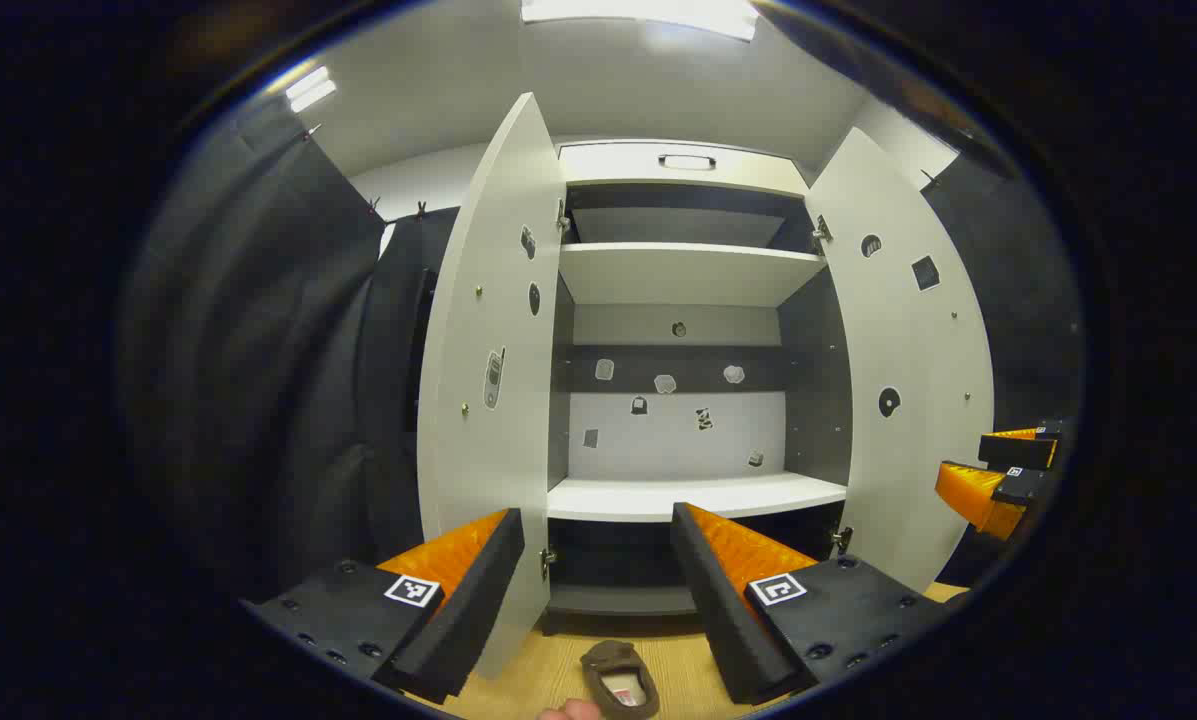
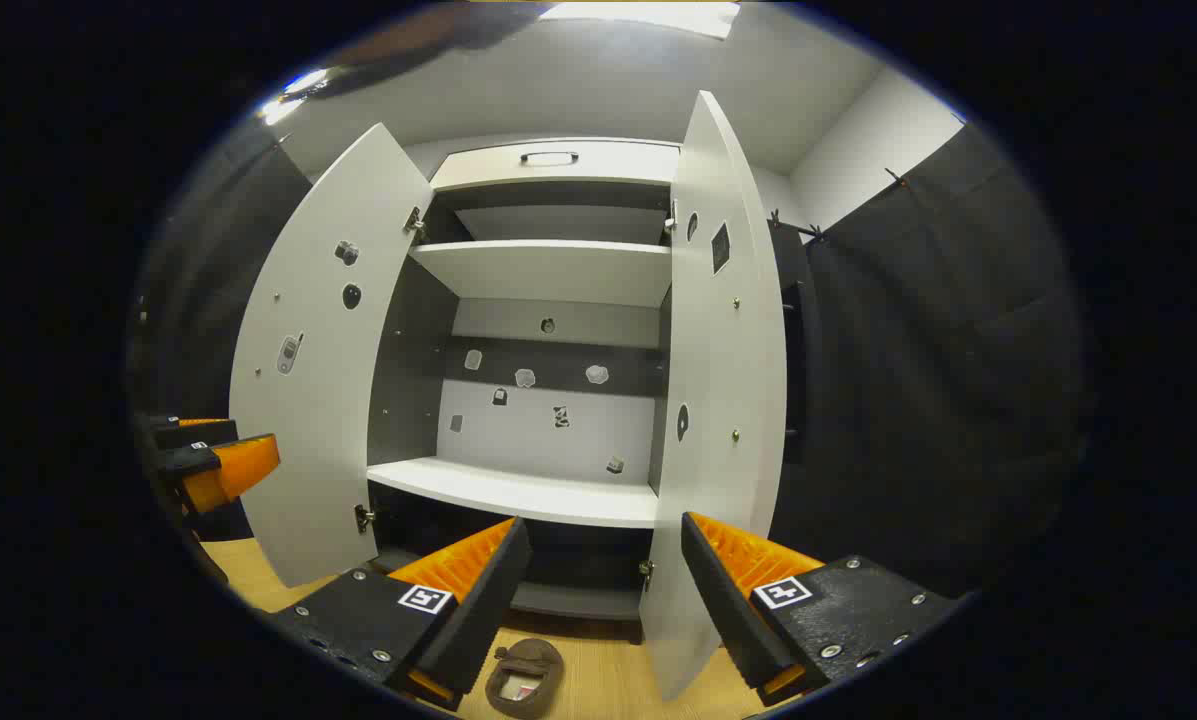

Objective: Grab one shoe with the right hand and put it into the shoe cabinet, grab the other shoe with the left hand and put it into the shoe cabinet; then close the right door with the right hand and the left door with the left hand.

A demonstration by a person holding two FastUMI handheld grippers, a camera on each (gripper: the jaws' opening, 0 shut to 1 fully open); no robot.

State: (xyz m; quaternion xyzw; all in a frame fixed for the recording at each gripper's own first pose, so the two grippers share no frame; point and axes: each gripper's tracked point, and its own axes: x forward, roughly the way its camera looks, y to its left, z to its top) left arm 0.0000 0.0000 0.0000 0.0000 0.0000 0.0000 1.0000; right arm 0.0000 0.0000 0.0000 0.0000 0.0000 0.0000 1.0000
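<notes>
- Left gripper (image 1: 598, 580): fingers apart, holding nothing; a brown shoe (image 1: 620, 680) lies on the wooden floor (image 1: 528, 680) just below and between them.
- Right gripper (image 2: 598, 590): fingers apart, empty; a brown shoe (image 2: 524, 678) sits below its left finger.
- Shoe cabinet (image 1: 693, 495) stands ahead of both, both doors open.

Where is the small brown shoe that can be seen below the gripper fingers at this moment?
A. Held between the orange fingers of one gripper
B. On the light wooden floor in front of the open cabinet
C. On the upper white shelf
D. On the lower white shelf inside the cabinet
B. The small brown shoe lies on the light wooden floor before the open white cabinet; the lower white shelf holds no shoe.
</notes>
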